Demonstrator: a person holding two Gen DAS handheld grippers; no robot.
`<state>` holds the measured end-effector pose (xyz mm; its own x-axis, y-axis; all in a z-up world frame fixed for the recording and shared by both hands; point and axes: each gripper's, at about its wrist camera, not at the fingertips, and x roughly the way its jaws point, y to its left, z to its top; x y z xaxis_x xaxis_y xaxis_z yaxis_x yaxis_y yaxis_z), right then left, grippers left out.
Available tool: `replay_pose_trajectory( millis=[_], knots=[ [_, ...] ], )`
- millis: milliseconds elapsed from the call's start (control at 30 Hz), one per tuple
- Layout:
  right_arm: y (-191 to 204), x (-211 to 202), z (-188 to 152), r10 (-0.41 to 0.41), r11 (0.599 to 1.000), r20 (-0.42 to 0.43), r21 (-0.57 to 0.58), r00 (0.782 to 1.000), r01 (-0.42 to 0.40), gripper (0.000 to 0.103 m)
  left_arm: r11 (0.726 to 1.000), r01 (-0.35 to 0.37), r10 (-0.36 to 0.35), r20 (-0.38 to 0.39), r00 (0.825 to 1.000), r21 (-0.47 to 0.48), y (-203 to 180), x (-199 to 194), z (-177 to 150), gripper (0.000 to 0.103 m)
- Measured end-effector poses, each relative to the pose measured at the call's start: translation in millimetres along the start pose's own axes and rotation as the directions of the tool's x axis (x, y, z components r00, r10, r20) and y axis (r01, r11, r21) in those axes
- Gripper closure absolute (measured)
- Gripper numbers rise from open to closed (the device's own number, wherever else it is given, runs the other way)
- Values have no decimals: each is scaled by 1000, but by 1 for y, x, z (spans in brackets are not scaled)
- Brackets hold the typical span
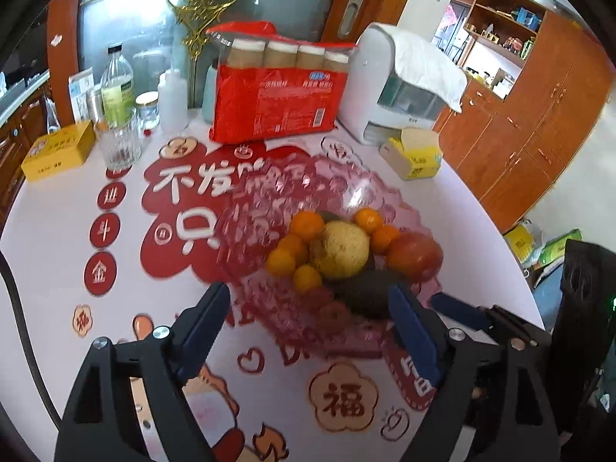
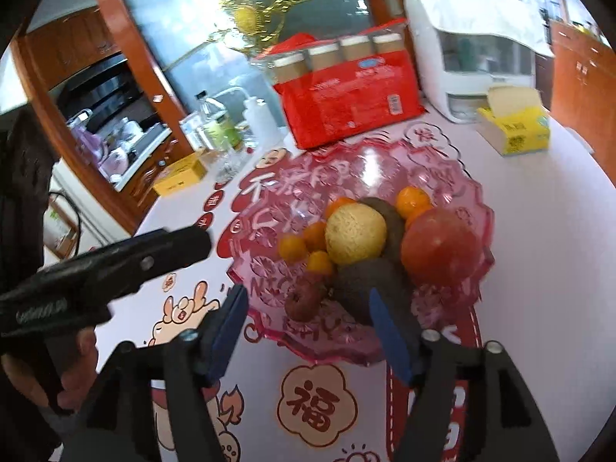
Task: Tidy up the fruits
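Note:
A pink glass bowl (image 1: 265,208) (image 2: 475,196) stands on the round table. It holds several small oranges (image 1: 306,225) (image 2: 412,198), a round yellow fruit (image 1: 338,250) (image 2: 354,235), a red fruit (image 1: 415,254) (image 2: 439,250), a dark avocado (image 1: 362,294) (image 2: 362,281) and a small dark red fruit (image 2: 302,302). My left gripper (image 1: 308,308) hangs open over the bowl's near rim, pads pressing on nothing. My right gripper (image 2: 308,312) is open too, just before the avocado and the small red fruit. One blue finger (image 1: 458,310) of the right gripper shows in the left wrist view.
Behind the bowl stand a red pack of cups (image 1: 277,96), a white appliance (image 1: 396,77) under a cloth, and a yellow tissue box (image 1: 414,154). At the back left are a glass tumbler (image 1: 121,142), bottles (image 1: 119,84) and a yellow box (image 1: 57,150). The table edge curves off on the right.

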<state>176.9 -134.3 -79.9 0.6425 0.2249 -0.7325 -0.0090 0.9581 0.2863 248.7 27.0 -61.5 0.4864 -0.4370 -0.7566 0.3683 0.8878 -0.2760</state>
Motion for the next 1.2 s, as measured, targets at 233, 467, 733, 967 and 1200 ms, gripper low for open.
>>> replay_pose_trajectory(
  millis=[233, 467, 733, 967, 1200],
  knots=[
    [-12, -7, -48, -109, 987, -98, 106, 989, 119, 30, 997, -32, 23, -130, 991, -65, 20, 0, -57, 19],
    [-28, -25, -98, -116, 983, -265, 111, 957, 150, 30, 977, -109, 71, -204, 976, -182, 17, -25, -122, 19],
    [-49, -82, -112, -126, 985, -316, 76, 940, 157, 21, 963, -186, 161, -137, 977, -196, -43, -69, -149, 19],
    [-47, -146, -97, -90, 996, -274, -5, 958, 92, 14, 941, -255, 251, -47, 967, -224, -90, -118, -147, 13],
    [-28, -193, -90, -27, 996, -235, -83, 972, 7, 12, 939, -260, 272, 24, 962, -225, -132, -158, -141, 9]
  ],
)
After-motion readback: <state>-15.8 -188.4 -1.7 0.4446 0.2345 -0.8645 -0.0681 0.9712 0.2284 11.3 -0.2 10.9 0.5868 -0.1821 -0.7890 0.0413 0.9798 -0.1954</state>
